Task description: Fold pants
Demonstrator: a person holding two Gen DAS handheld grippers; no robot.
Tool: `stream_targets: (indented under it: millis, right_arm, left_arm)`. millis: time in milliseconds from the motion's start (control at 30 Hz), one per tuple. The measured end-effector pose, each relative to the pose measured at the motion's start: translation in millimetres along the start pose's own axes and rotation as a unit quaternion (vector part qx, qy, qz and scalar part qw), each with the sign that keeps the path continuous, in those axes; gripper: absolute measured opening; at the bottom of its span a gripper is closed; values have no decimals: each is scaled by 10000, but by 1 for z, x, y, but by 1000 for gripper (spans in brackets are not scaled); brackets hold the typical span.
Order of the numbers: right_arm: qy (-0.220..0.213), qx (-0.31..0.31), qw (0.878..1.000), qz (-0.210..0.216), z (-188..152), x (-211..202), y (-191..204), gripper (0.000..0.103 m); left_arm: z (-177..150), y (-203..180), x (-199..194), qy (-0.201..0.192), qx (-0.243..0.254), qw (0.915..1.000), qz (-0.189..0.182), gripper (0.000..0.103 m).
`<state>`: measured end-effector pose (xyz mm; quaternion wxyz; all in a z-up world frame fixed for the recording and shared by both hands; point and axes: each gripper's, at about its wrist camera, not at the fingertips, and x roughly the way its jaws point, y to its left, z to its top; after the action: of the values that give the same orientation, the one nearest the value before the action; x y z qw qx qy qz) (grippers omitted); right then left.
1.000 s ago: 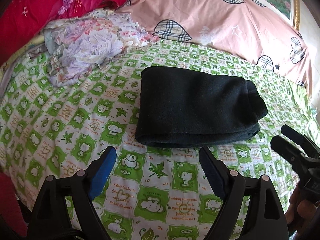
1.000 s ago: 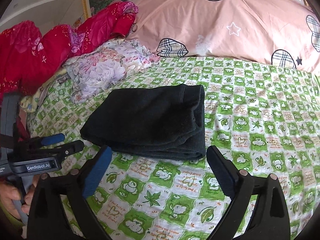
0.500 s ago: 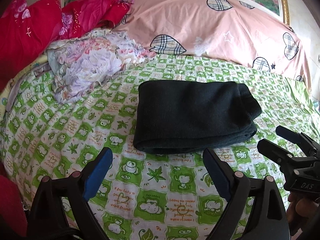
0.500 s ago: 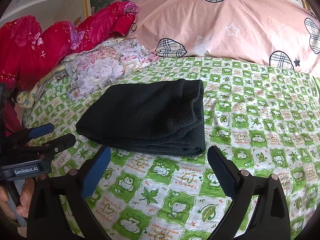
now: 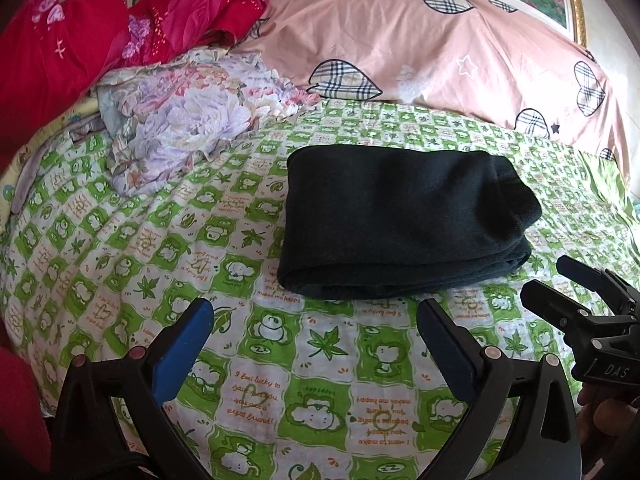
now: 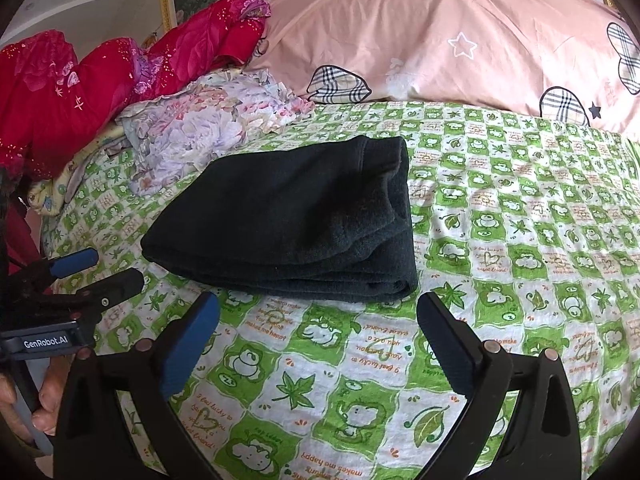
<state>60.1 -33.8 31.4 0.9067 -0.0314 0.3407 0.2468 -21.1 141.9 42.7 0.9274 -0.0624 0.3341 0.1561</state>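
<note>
The dark pants [image 5: 400, 220] lie folded into a compact stack on the green and white checked sheet [image 5: 120, 264]; they also show in the right wrist view [image 6: 292, 232]. My left gripper [image 5: 316, 320] is open and empty, held just in front of the stack's near edge, apart from it. My right gripper [image 6: 320, 316] is open and empty, in front of the stack's near right corner. Each gripper shows in the other's view: the right one [image 5: 560, 284] at right, the left one [image 6: 100, 268] at left, both clear of the pants.
A crumpled floral cloth [image 5: 188, 116] lies behind and left of the pants. A red garment [image 5: 80, 40] is heaped at the far left. A pink quilt [image 5: 440, 40] with plaid hearts runs along the back. The sheet [image 6: 540, 240] stretches right of the pants.
Both grippers have drawn back a little and tilted up from the folded pants. The pants have not moved.
</note>
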Motion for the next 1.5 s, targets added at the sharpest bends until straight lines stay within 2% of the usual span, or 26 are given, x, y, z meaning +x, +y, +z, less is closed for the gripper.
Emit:
stream_targets:
  millis: [1033,1500]
  right_arm:
    - [39,30,9999,115,3,15,1,99]
    - [-48,-84,9999,124,8,14,3,99]
  left_arm:
    - [5,6,11,-51,20,10000,19,102]
    - [12,6,8,-241,133,9996,82,102]
